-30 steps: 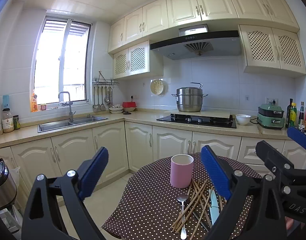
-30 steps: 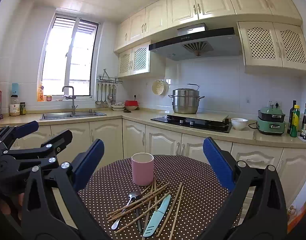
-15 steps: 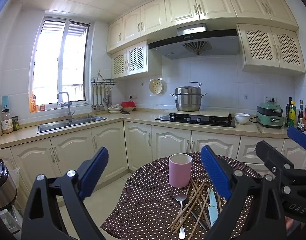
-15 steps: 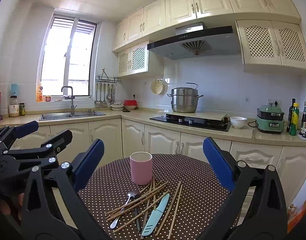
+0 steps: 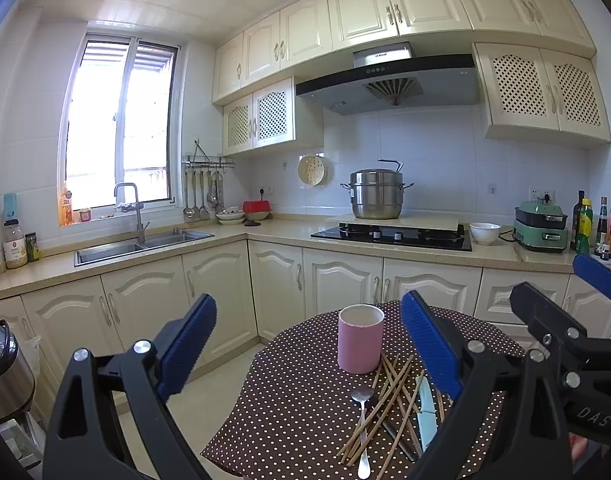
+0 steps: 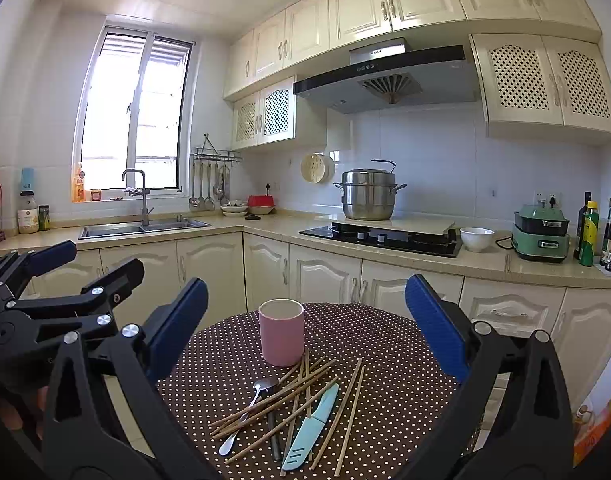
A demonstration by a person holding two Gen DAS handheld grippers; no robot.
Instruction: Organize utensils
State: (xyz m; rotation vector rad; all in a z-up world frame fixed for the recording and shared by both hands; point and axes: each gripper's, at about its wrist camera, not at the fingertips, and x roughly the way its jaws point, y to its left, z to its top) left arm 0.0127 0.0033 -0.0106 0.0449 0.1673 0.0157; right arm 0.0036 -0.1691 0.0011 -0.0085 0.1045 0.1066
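A pink cup stands upright on a round table with a brown dotted cloth. In front of it lie several wooden chopsticks in a crossed heap. A metal spoon and a light blue knife lie among them. My left gripper hangs open above the table's left side, holding nothing. My right gripper is open too, above and short of the pile, with the cup framed between its fingers. Each gripper shows at the edge of the other's view.
An L-shaped counter with cream cabinets runs behind the table, with a sink and a hob with a steel pot. On it stand a white bowl, a green appliance and bottles. A steel cooker sits at lower left.
Both grippers stay open and empty. The views have shifted only slightly, so the cup sits a touch higher in each frame.
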